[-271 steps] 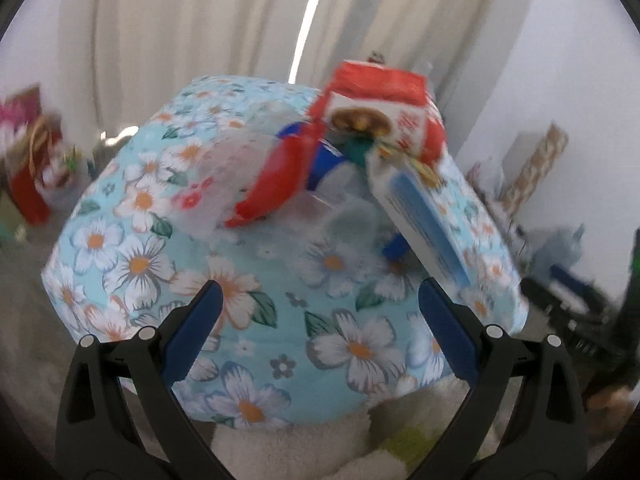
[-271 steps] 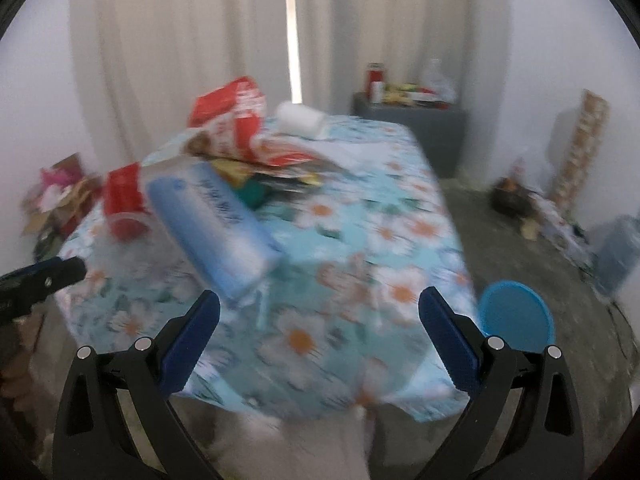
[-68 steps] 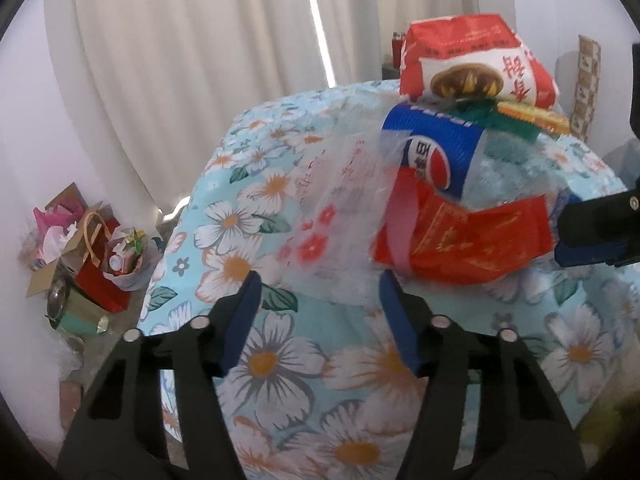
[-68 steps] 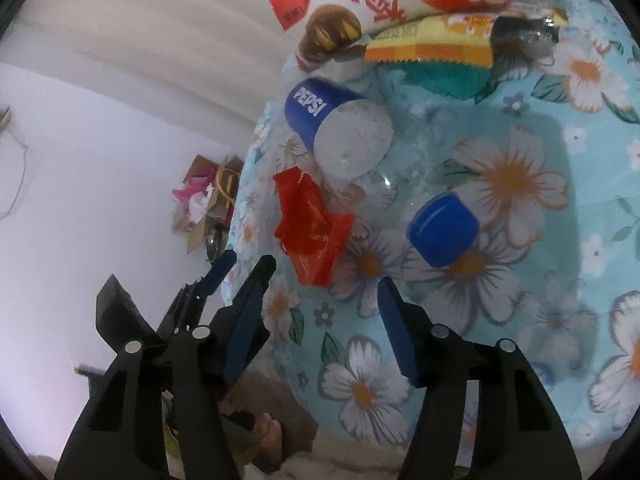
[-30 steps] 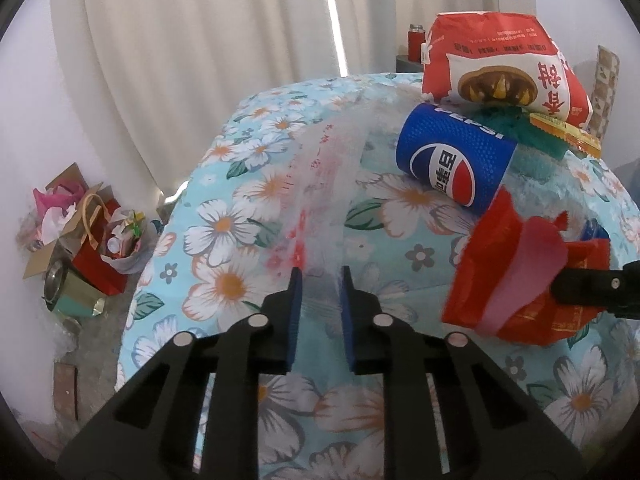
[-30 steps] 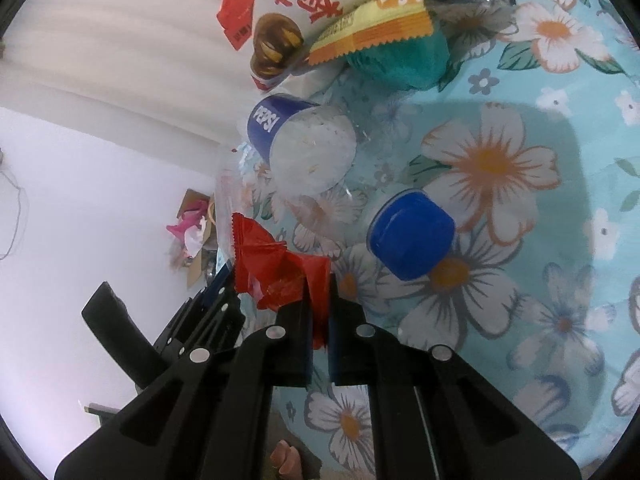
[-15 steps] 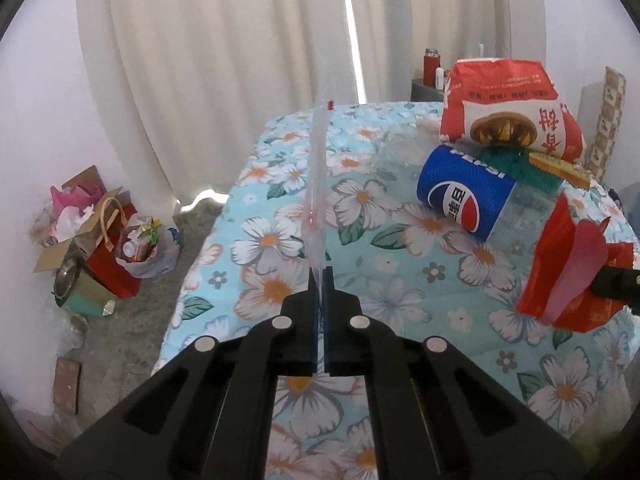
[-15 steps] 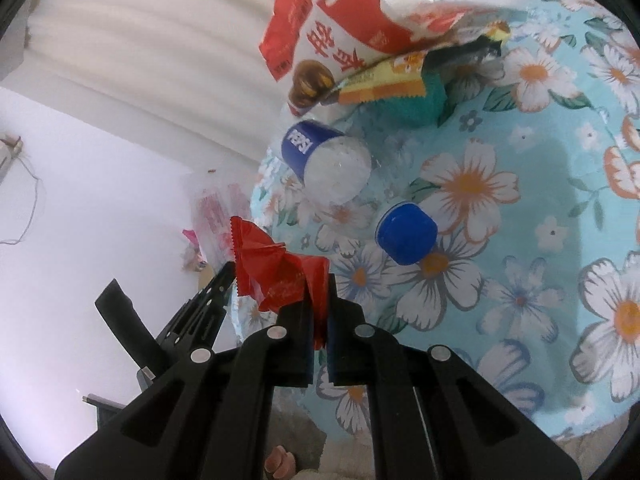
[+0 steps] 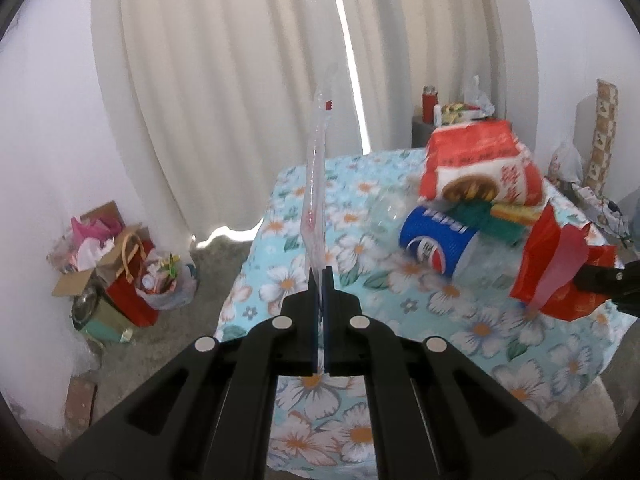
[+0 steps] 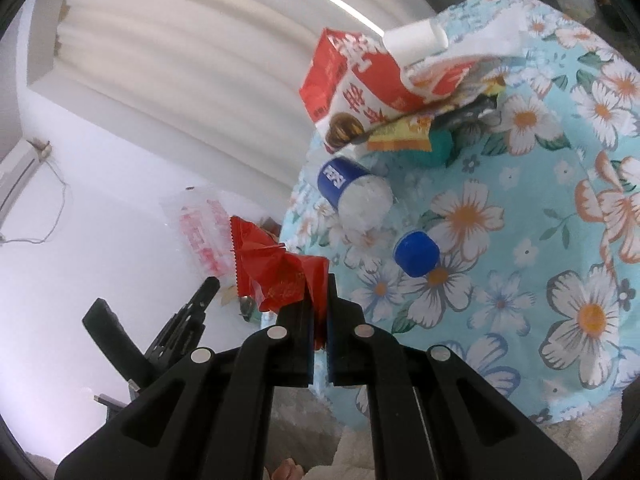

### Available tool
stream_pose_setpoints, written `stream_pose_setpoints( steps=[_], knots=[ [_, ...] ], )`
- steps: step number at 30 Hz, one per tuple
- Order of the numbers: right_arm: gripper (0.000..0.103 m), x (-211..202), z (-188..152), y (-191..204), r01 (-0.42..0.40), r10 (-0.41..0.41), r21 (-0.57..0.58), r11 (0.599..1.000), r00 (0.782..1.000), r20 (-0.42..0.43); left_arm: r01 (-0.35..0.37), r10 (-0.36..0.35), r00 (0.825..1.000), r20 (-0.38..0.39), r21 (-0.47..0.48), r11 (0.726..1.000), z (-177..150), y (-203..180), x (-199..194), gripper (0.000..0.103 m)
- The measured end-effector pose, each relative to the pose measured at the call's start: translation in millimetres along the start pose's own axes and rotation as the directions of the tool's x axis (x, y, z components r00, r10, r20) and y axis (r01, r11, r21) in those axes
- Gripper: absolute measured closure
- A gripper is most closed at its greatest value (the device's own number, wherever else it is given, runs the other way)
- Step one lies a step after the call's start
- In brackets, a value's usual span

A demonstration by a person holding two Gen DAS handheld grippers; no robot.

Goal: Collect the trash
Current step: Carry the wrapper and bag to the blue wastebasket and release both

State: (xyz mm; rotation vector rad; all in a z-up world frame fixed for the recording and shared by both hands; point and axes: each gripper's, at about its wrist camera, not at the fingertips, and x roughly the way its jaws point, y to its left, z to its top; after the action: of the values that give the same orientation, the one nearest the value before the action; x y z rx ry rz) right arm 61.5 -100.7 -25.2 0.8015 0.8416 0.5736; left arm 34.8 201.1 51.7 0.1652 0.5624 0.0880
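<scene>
Your left gripper (image 9: 319, 280) pinches the clear plastic bag (image 9: 316, 184), edge-on, upright; right gripper (image 10: 319, 292), clamping the red wrapper (image 10: 276, 272), sits to its right.

Table (image 9: 304, 436), near left part: bare floral cloth, open to a gripper. Far right: crowded with a red snack bag (image 9: 480, 164), a lying Pepsi bottle (image 9: 436, 240), green and yellow wrappers (image 9: 496, 216), and a blue cap (image 10: 416, 254) nearer. Floor to the left: passable close to the table; gift bags and boxes (image 9: 116, 276) stand against the wall.
</scene>
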Motion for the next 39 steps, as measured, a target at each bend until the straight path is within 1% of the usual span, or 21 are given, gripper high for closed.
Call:
stream_pose_setpoints(
  steps=[6, 12, 15, 17, 20, 21, 23, 28, 30, 32, 33, 34, 35, 36, 38, 39],
  knots=[
    [0.098, -37, 4, 2, -0.015, 0.016, -0.003, 1.0, 0.998, 0.068, 0.041, -0.044, 0.997, 0.07, 0.037, 0.998, 22, -21, -22, 0.103],
    [0.098, -75, 7, -3, -0.018, 0.017, 0.006, 1.0, 0.988, 0.154, 0.111, -0.12, 0.985, 0.122, 0.078, 0.991, 44, -54, -34, 0.103],
    [0.098, -89, 13, -11, -0.01, 0.006, 0.019, 1.0, 0.978, 0.207, 0.15, -0.165, 0.975, 0.147, 0.11, 0.983, 56, -76, -40, 0.103],
    [0.098, -100, 15, -16, -0.008, 0.0, 0.03, 1.0, 0.971, 0.238, 0.188, -0.208, 0.965, 0.157, 0.135, 0.973, 64, -95, -43, 0.103],
    [0.098, -123, 19, -29, 0.003, -0.019, 0.054, 0.999, 0.955, 0.297, 0.235, -0.264, 0.95, 0.166, 0.174, 0.956, 73, -122, -46, 0.103],
    [0.098, -124, 20, -35, 0.006, -0.025, 0.062, 0.998, 0.95, 0.312, 0.25, -0.282, 0.945, 0.166, 0.187, 0.95, 75, -131, -46, 0.103],
    [0.098, -137, 23, -45, 0.015, -0.044, 0.085, 0.996, 0.936, 0.351, 0.29, -0.328, 0.931, 0.161, 0.217, 0.932, 82, -153, -46, 0.103],
    [0.098, -168, 27, -70, 0.031, -0.09, 0.143, 0.989, 0.898, 0.431, 0.4, -0.446, 0.886, 0.126, 0.278, 0.873, 97, -210, -45, 0.103],
    [0.098, -184, 29, -84, 0.041, -0.12, 0.177, 0.983, 0.877, 0.466, 0.439, -0.487, 0.867, 0.106, 0.301, 0.847, 101, -234, -44, 0.103],
    [0.098, -196, 30, -98, 0.049, -0.15, 0.211, 0.976, 0.857, 0.493, 0.486, -0.536, 0.841, 0.076, 0.328, 0.81, 107, -263, -41, 0.103],
    [0.098, -201, 30, -104, 0.053, -0.164, 0.227, 0.972, 0.848, 0.504, 0.501, -0.55, 0.833, 0.065, 0.336, 0.798, 108, -275, -39, 0.103],
    [0.098, -207, 30, -111, 0.057, -0.179, 0.244, 0.968, 0.838, 0.515, 0.524, -0.573, 0.818, 0.046, 0.348, 0.777, 110, -292, -37, 0.103],
    [0.098, -212, 31, -119, 0.062, -0.196, 0.262, 0.963, 0.827, 0.526, 0.544, -0.592, 0.806, 0.029, 0.358, 0.759, 112, -306, -35, 0.103],
    [0.098, -218, 31, -129, 0.068, -0.22, 0.287, 0.956, 0.813, 0.539, 0.558, -0.604, 0.797, 0.016, 0.364, 0.746, 112, -318, -34, 0.103],
    [0.098, -234, 30, -150, 0.086, -0.274, 0.338, 0.937, 0.781, 0.562, 0.6, -0.637, 0.77, -0.032, 0.376, 0.706, 113, -350, -26, 0.103],
    [0.098, -241, 28, -158, 0.095, -0.298, 0.358, 0.929, 0.766, 0.569, 0.616, -0.648, 0.76, -0.051, 0.377, 0.692, 113, -359, -22, 0.103]
  ],
)
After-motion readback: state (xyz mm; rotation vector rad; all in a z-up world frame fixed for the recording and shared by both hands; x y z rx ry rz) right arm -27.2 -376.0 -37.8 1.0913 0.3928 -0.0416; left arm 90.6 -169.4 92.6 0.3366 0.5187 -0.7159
